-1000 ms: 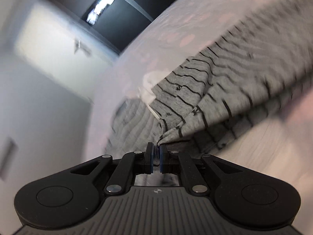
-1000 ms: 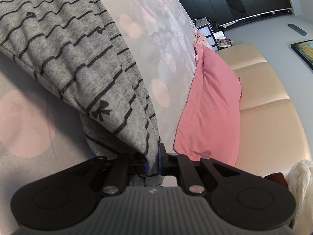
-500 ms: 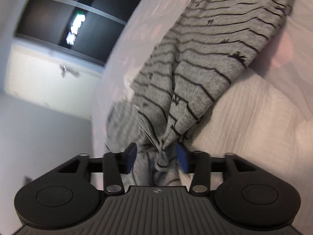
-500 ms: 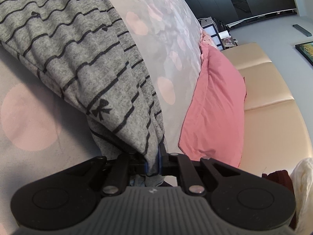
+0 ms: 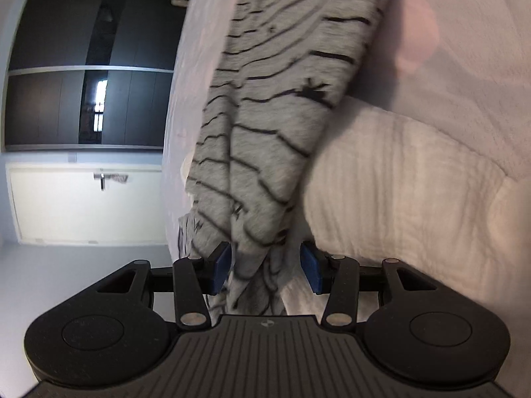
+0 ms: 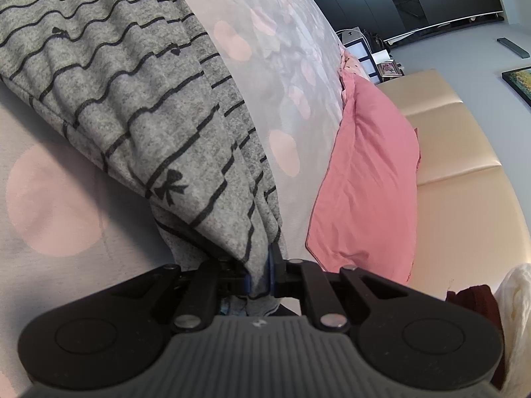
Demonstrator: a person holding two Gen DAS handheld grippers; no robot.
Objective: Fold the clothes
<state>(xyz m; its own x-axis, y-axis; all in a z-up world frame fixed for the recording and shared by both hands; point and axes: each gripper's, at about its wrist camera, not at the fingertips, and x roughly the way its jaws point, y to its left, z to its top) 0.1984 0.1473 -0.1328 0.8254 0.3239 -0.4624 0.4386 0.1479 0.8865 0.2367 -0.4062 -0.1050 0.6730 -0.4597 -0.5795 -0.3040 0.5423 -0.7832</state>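
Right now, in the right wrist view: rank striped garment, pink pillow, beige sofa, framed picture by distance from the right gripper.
1. Striped garment: clamped in the jaws of the right gripper, spreading up and left.
2. Pink pillow: just right of the gripper.
3. Beige sofa: behind the pillow, farther right.
4. Framed picture: on the wall, far right edge.

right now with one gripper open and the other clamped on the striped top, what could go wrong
The left gripper is open around the grey striped top, so that end may slump and spoil the fold. The right gripper pinches a bunched edge; pulling could drag the top across the dotted bedspread toward the pink pillow.
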